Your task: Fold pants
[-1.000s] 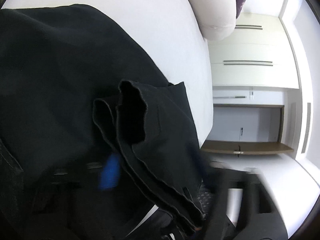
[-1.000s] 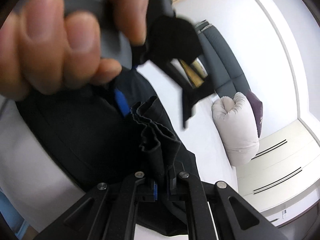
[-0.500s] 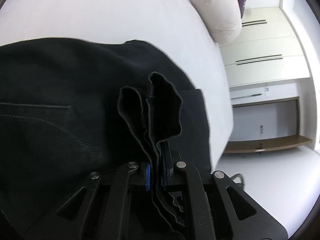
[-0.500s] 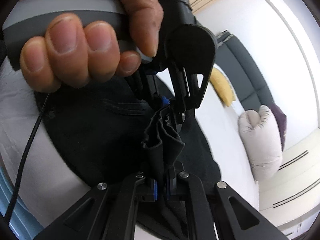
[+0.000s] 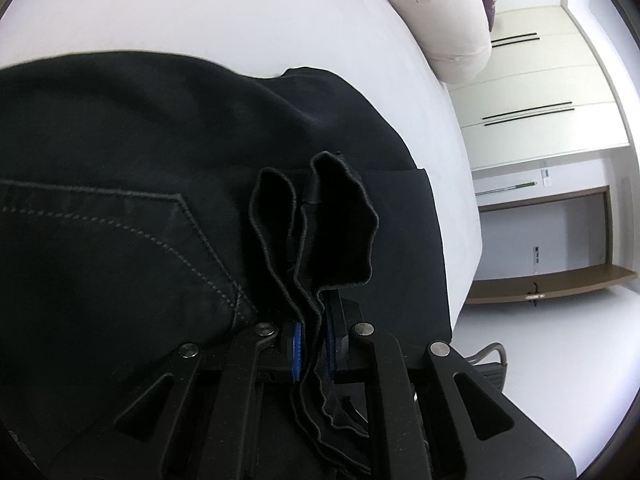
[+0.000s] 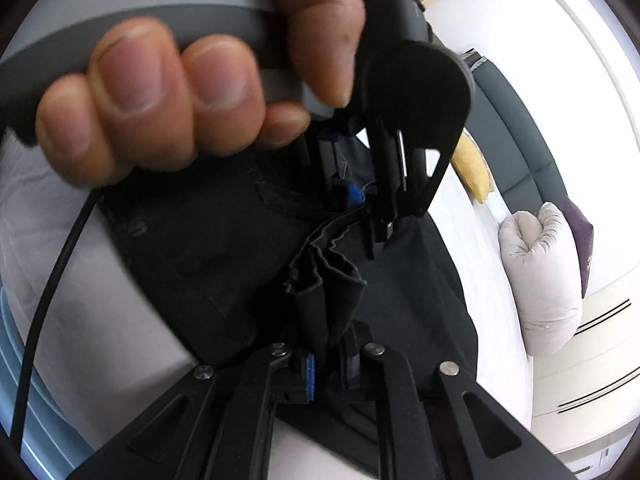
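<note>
Pants [image 5: 120, 184] pinched in both tools

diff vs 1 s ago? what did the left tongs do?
Left tongs were blurred in motion with the hem bunch loose in front; they have since shut on the black pants hem beside the right tongs. Right tongs stayed clamped on the same hem. Pants still on the white bed.
</note>
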A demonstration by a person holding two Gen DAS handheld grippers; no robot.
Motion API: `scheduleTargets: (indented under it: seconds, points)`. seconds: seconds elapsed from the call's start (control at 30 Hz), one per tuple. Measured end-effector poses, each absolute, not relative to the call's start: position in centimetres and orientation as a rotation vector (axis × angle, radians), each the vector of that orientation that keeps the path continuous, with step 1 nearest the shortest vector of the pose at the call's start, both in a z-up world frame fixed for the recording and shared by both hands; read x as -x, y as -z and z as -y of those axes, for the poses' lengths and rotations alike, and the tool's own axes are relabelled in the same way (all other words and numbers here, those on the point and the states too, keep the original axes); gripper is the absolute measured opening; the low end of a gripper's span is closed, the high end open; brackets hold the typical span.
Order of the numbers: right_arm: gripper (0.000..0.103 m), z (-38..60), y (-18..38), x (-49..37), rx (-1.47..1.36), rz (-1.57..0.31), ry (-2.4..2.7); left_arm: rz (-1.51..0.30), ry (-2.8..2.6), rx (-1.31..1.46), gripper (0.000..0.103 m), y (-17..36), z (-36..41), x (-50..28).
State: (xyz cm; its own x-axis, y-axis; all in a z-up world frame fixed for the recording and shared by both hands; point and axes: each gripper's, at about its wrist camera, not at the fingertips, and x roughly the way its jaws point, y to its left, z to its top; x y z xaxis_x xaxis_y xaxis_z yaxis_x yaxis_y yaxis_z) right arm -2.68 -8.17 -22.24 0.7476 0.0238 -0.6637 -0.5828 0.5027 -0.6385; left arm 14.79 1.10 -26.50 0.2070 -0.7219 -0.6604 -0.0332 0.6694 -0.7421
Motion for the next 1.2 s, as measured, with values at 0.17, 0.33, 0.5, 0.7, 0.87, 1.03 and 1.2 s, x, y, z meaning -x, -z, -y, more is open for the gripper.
scheduleTargets:
  seconds: [0.17, 0.33, 0.5, 0.7, 0.87, 1.03, 1.2]
  points:
    - [0.038, 8.7, 21.3, 4.3, 0.969, -0.630, -0.385, -1.268, 0.447, 0.632, 0.011, 24.1, -2.8, -13.7]
    - [0.051, 13.2, 17.1, 4.7, 0.683, -0.740, -0.497, -1.158, 0.329, 0.434, 0.011, 19.5, -3.2, -12.3]
    - [0.007, 23.9, 13.5, -0.9, 0.116, -0.938, -0.551, -1.089, 0.437, 0.249, 0.011, 17.2, 3.3, -11.5]
    - [0.004, 34.5, 14.4, -10.5, -0.383, -1.002, -0.597, -1.187, 0.473, 0.147, 0.011, 21.1, 7.9, -11.2]
    - [0.004, 34.8, 17.3, -16.9, -0.552, -1.088, -0.718, -1.194, 0.466, 0.114, 0.010, 22.6, 8.6, -10.4]
    - [0.004, 33.2, 21.0, -20.7, -0.547, -1.234, -0.738, -1.183, 0.454, 0.046, 0.010, 23.1, 9.8, -10.3]
    - [0.000, 33.5, 23.8, -19.0, -0.607, -1.320, -0.727, -1.183, 0.459, 0.053, 0.010, 23.3, 10.1, -9.7]
